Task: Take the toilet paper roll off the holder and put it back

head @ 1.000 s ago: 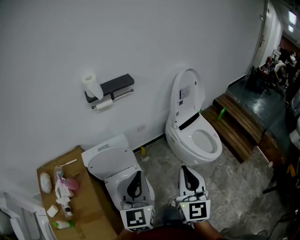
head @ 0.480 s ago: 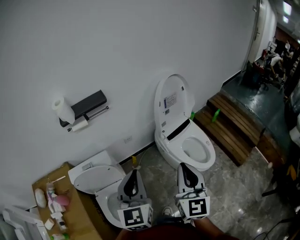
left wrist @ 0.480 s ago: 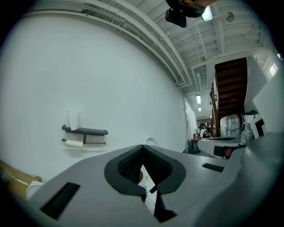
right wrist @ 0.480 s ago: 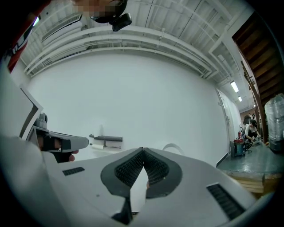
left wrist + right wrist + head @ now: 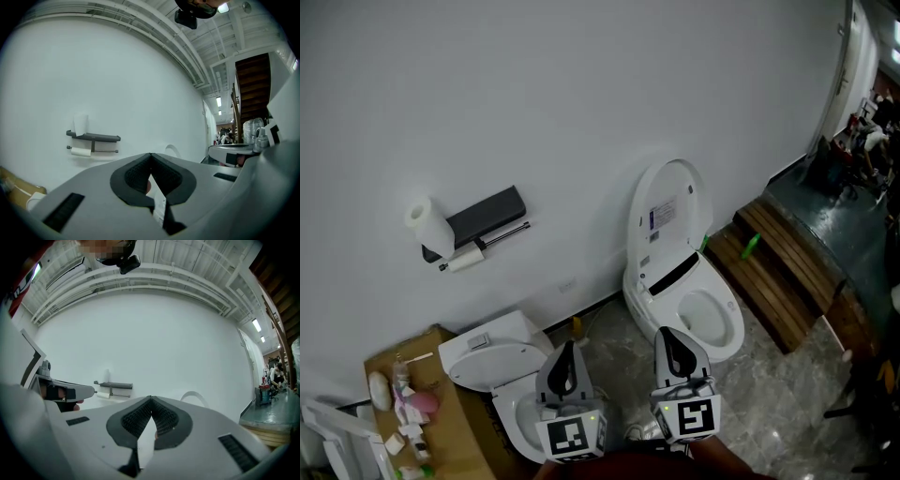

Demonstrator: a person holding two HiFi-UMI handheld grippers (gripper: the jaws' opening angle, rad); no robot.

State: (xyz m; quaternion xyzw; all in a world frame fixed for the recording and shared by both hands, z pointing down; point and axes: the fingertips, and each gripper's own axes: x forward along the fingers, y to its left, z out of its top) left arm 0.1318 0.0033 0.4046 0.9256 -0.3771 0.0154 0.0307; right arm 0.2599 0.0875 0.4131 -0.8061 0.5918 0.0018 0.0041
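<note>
On the white wall hangs a dark toilet paper holder [image 5: 487, 217], a shelf with a bar under it. A small toilet paper roll [image 5: 468, 260] hangs on the bar's left end, and a second roll [image 5: 427, 225] stands upright on the shelf. The same holder [image 5: 93, 137] and hanging roll [image 5: 81, 151] show far off in the left gripper view, and the holder [image 5: 114, 386] shows small in the right gripper view. My left gripper [image 5: 567, 349] and right gripper [image 5: 668, 337] sit low, near my body and far from the holder. Both are shut and empty, the left gripper [image 5: 150, 155] and the right gripper [image 5: 151, 399] each with jaws meeting at the tips.
A lidless toilet [image 5: 492, 361] stands under my left gripper, and a white toilet [image 5: 684, 281] with its raised lid stands against the wall to the right. A cardboard box [image 5: 459, 441] with small items lies at the lower left. Wooden steps [image 5: 787, 272] with a green bottle [image 5: 751, 246] are at the right.
The head view has swung, so the holder now sits further left and lower than a second ago. Both grippers stay shut and low in front of me.
</note>
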